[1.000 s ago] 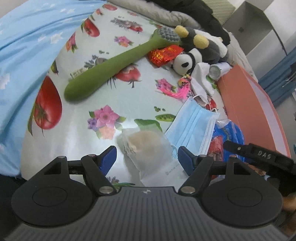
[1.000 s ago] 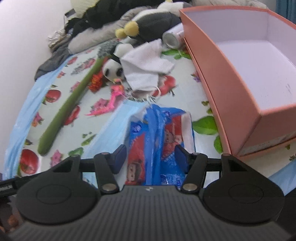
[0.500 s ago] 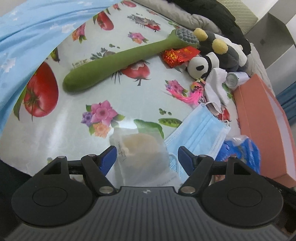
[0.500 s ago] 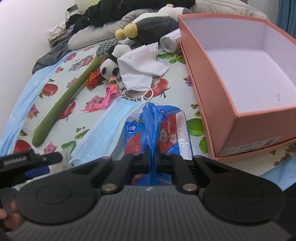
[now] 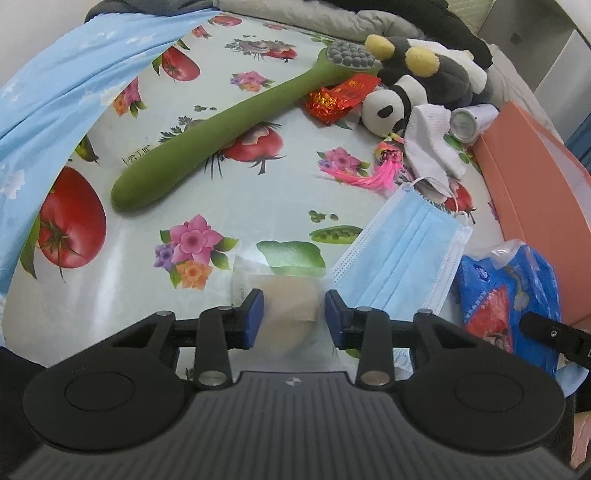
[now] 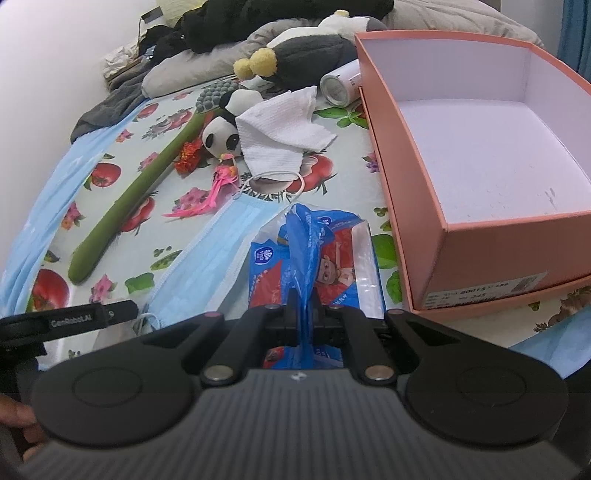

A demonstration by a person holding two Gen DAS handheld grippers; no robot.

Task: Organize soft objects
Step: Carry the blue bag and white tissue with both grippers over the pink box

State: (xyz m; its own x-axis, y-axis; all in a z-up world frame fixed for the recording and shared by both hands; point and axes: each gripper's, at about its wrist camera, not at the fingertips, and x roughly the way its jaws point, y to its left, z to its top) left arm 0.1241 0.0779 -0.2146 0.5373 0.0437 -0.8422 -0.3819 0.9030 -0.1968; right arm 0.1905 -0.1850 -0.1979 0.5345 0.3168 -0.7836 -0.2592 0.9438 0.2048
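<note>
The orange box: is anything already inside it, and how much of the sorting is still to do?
Nothing is stored: the orange box is empty. The right gripper is shut on the blue tissue pack; the left gripper is open around a clear pouch. The face mask, white cloth, panda toy and green stick lie outside.

A home bedroom is indicated: a bed is covered by a fruit-and-flower printed sheet (image 5: 229, 206), with a grey pillow (image 6: 192, 70) and dark clothes (image 6: 280, 18) piled at the far end, and plush toys (image 5: 424, 70) are seen far right.
</note>
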